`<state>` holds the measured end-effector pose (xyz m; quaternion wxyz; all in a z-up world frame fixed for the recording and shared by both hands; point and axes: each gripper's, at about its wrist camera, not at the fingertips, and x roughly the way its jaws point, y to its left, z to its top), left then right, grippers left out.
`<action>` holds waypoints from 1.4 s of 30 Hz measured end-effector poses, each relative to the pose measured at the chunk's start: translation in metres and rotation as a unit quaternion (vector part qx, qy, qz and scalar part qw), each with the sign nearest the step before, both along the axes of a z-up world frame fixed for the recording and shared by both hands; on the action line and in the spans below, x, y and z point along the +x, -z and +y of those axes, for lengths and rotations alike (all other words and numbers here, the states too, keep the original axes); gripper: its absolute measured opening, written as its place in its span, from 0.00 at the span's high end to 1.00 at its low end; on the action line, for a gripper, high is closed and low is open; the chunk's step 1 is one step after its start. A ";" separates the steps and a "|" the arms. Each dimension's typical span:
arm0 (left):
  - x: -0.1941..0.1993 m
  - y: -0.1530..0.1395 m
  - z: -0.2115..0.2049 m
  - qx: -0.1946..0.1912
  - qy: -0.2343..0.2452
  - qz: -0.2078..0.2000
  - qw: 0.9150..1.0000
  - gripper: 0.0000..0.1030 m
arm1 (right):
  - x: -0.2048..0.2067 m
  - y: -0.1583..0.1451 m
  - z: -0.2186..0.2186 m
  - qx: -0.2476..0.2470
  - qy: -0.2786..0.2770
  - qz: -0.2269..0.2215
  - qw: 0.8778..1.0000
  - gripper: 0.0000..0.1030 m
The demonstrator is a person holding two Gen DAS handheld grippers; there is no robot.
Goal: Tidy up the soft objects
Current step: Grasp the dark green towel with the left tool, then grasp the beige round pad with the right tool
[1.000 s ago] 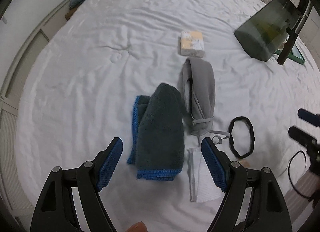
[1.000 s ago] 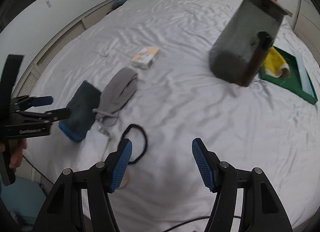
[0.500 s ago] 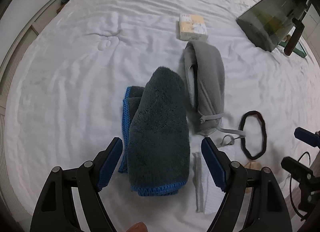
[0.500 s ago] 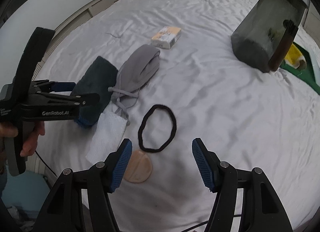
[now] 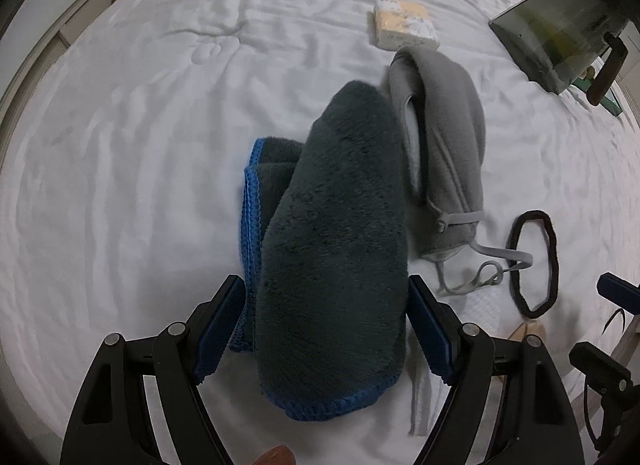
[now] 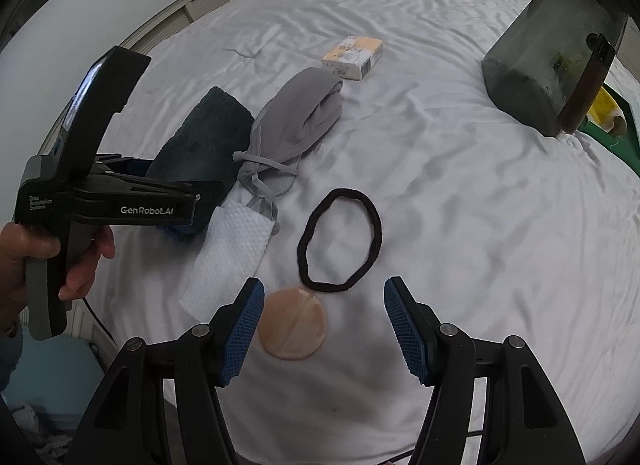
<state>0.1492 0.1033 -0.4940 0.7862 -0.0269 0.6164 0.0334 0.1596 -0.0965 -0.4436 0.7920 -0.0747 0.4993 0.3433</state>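
Observation:
A folded dark grey towel with blue edging point(image 5: 332, 249) lies on the white bed; it also shows in the right wrist view point(image 6: 200, 145). My left gripper point(image 5: 326, 333) is open with its jaws on either side of the towel's near end. A grey drawstring pouch point(image 5: 444, 137) lies right of the towel. A white cloth point(image 6: 232, 253), a black headband point(image 6: 340, 241) and a round beige pad point(image 6: 292, 325) lie near the bed's front edge. My right gripper point(image 6: 324, 329) is open and empty, just above the pad and headband.
A small yellow and white tissue pack point(image 5: 404, 25) lies farther back. A dark grey storage bin point(image 6: 556, 53) with a brown handle lies tipped at the right, with a green tray point(image 6: 608, 125) behind it. The bed's front edge is near both grippers.
My left gripper has moved forward and down until its jaws straddle the towel. My right gripper has moved left and closer to the headband and pad.

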 end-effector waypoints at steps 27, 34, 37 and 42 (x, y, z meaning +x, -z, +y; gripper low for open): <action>-0.006 0.009 0.004 -0.004 0.016 -0.003 1.000 0.66 | -0.008 0.018 0.017 0.018 -0.011 0.034 0.999 0.40; -0.015 0.008 0.011 -0.013 0.017 -0.003 1.000 0.66 | -0.009 0.025 0.015 0.013 -0.002 0.044 0.999 0.41; -0.017 0.007 0.014 -0.020 0.018 -0.005 1.000 0.66 | -0.008 0.032 0.014 0.011 0.002 0.055 0.998 0.45; -0.022 0.004 0.027 -0.035 0.017 -0.007 0.999 0.66 | -0.005 0.045 0.016 0.007 0.009 0.085 0.996 0.46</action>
